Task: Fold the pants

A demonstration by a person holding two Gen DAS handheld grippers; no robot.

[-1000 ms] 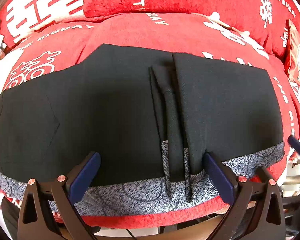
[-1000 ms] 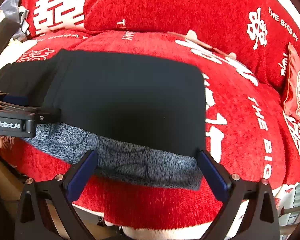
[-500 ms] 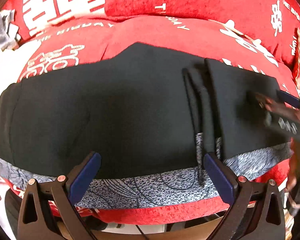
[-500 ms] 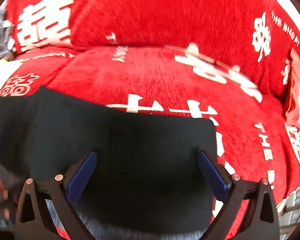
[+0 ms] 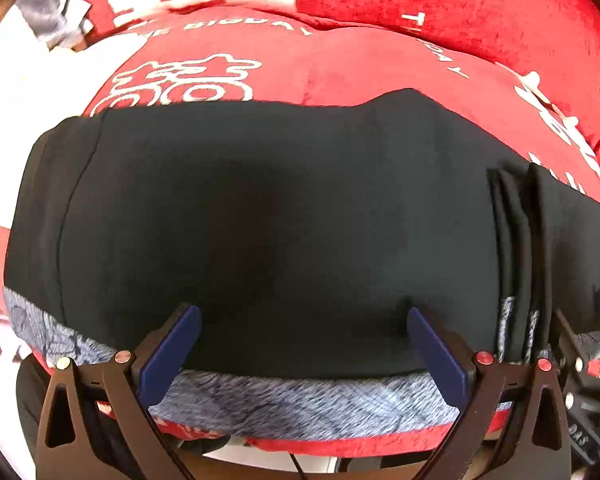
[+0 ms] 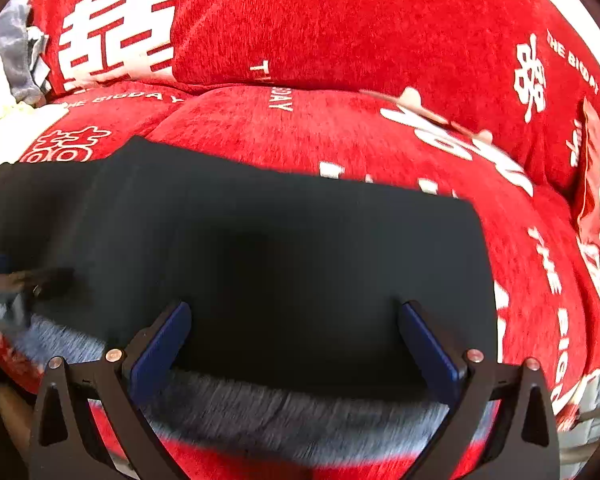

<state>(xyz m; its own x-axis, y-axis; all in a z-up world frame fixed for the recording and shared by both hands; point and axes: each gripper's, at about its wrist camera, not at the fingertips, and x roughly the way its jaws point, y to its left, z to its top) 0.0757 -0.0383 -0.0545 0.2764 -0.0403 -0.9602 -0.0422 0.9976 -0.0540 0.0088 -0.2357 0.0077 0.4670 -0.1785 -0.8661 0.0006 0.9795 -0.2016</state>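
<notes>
My left claw [image 5: 302, 350] is spread wide, both blue pads apart w/ nothing between them, level, pointing fwd. My right claw [image 6: 294, 346] is the same: wide apart, level, gripping nothing. In the left cam, part of my right claw shows at the far right edge, just a blue pad tip & dark frame. In the right cam, my left claw is at the far left edge, blurred; can't tell its spread from there. A bit of my hand [image 6: 8, 404] shows lower left.

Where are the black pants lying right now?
The black pants lie flat across the red cushion, their near edge on a grey patterned cloth, filling the centre of both wrist views.
</notes>
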